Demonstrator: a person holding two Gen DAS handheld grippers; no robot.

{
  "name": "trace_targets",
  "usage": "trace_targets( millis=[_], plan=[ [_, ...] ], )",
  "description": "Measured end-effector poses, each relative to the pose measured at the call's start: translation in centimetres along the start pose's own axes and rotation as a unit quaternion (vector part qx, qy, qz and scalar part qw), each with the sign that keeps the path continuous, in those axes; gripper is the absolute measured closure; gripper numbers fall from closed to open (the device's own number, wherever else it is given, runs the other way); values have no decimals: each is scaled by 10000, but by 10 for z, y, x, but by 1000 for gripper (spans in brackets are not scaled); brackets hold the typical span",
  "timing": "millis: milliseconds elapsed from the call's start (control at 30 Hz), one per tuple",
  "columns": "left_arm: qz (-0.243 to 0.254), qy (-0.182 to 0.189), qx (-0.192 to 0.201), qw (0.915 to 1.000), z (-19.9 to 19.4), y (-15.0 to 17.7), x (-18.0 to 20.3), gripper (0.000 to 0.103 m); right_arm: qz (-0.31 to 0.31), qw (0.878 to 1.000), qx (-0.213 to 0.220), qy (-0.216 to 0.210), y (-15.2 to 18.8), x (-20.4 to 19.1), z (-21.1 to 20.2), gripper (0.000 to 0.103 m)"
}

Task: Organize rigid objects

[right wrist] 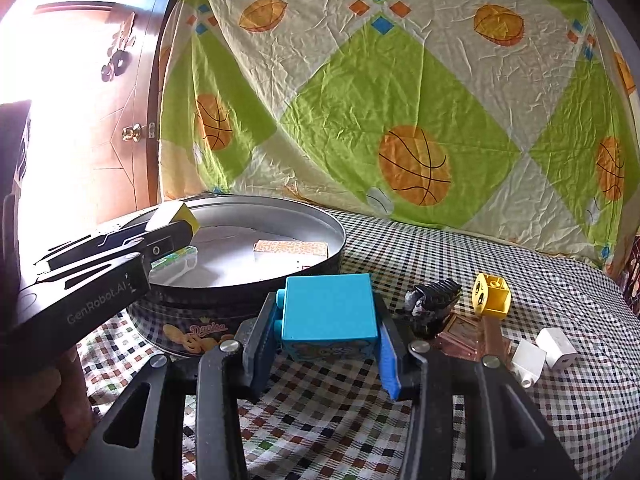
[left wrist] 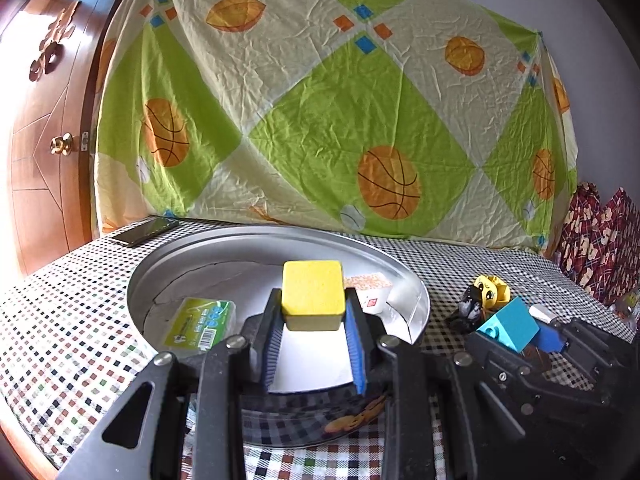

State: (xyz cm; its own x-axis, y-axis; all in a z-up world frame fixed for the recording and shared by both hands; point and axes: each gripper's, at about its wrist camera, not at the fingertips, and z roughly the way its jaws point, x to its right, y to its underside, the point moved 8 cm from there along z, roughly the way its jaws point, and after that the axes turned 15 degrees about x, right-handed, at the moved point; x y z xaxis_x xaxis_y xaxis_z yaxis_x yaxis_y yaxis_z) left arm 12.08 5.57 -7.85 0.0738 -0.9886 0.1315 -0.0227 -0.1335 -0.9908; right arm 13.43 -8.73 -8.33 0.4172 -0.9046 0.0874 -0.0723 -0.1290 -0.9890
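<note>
The left hand-held gripper [left wrist: 313, 320] clamps a yellow block [left wrist: 313, 294] above the round tin [left wrist: 416, 300]; at its 3 o'clock, the right hand-held gripper [right wrist: 329, 336] grips a blue block [right wrist: 329, 306] over the checked worktop [right wrist: 540, 412].

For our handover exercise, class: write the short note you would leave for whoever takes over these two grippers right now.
Left gripper: shut on the yellow block, held above the round tin.
Right gripper: shut on the blue block, over the checked cloth beside the tin.
Done: green packet and orange-patterned box lie in the tin.
Left: drop both blocks in, then collect the yellow face brick, black clip, pink case and two white pieces.
</note>
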Motion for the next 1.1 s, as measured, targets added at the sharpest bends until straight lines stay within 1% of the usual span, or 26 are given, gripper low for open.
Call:
trace_targets(
  millis=[167,267,433,567,933,1100],
  plan=[
    [-65,-66,-14,10000,1,-2,-12,76,51,9998,-81,-144,0,-7,5,57],
    [-147,-47,-56,9999,2,-3,-17,76,63,9997,-72,-214,-4,-11,6,58],
    [-126,-51,10,9999,0,-12,-22,76,62,9994,-14,-328,-16,-18,11,58],
    [-100,-51,-39,9999,2,-14,-26,76,98,9991,-42,-402,-22,-21,17,58],
    [-85,-153,-412,9990,20,-12,-43,76,367,9959,-386,-728,-29,-30,46,57],
    [7,-194,-624,9979,37,-14,-51,76,533,9910,-754,-965,-29,-42,78,57]
  ],
)
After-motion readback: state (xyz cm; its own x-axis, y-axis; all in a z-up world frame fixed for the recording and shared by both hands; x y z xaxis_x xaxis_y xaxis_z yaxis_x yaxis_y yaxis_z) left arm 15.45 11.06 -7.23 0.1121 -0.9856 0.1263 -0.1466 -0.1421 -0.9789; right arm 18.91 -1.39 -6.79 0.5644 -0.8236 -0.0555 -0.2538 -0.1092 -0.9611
